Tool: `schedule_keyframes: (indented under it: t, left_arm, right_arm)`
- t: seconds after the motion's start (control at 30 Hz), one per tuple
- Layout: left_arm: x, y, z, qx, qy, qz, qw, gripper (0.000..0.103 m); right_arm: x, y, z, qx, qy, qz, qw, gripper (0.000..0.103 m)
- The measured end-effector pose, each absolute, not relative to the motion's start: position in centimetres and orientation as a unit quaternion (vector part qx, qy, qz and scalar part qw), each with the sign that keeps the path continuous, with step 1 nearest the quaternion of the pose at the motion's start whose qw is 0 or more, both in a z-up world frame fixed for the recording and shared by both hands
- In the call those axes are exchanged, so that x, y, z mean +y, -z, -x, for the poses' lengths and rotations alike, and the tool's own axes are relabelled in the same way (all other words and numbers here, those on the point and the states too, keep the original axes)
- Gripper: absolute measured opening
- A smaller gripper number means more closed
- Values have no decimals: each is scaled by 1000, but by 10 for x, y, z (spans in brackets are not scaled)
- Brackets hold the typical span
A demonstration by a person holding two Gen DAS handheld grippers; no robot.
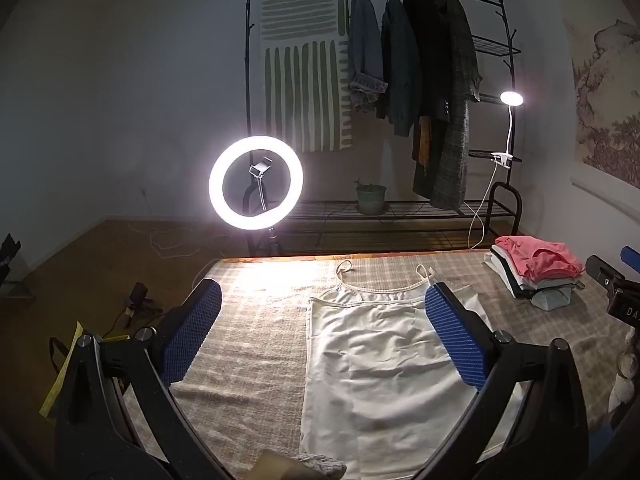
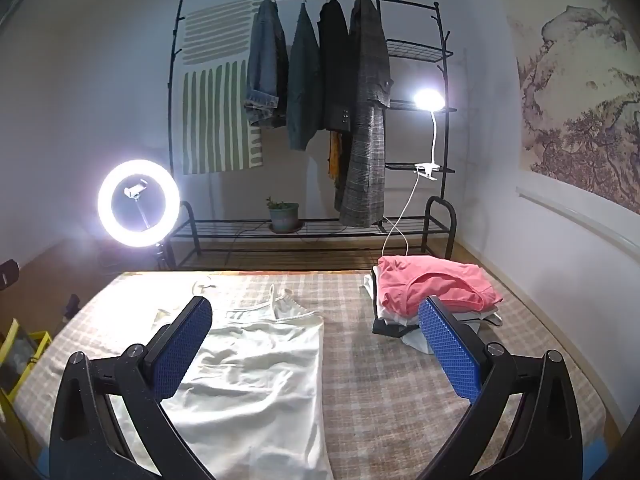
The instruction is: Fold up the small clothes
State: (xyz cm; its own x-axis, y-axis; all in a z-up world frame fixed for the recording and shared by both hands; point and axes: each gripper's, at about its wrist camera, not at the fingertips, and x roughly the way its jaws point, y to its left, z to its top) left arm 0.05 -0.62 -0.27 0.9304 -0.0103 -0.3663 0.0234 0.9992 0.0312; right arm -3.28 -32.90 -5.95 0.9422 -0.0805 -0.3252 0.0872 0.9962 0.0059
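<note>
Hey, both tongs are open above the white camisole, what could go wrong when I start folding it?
The white camisole lies wrinkled, so a fold may lock in creases unless it is smoothed first. Its thin straps lie loose at the far end and could slip out of the fold. The stack of folded clothes sits close beside the right tongs; a wide swing might knock it.

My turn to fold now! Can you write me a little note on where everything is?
Left hand-held gripper: open, empty, above the white camisole.
Right hand-held gripper: open, empty, between the camisole and the pile.
Camisole lies flat on the checked mat, straps pointing at the clothes rack.
Done: a folded pile, pink garment on top, far right of the mat.
Left: fold the camisole, add it to the pile.
</note>
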Motion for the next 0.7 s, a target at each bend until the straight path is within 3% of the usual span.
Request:
schedule_keyframes:
  t: [0.7]
  left_arm:
    - [-4, -1, 4, 183, 9, -18, 983, 103]
  right_arm:
    - [-322, 63, 29, 164, 41, -9, 986, 103]
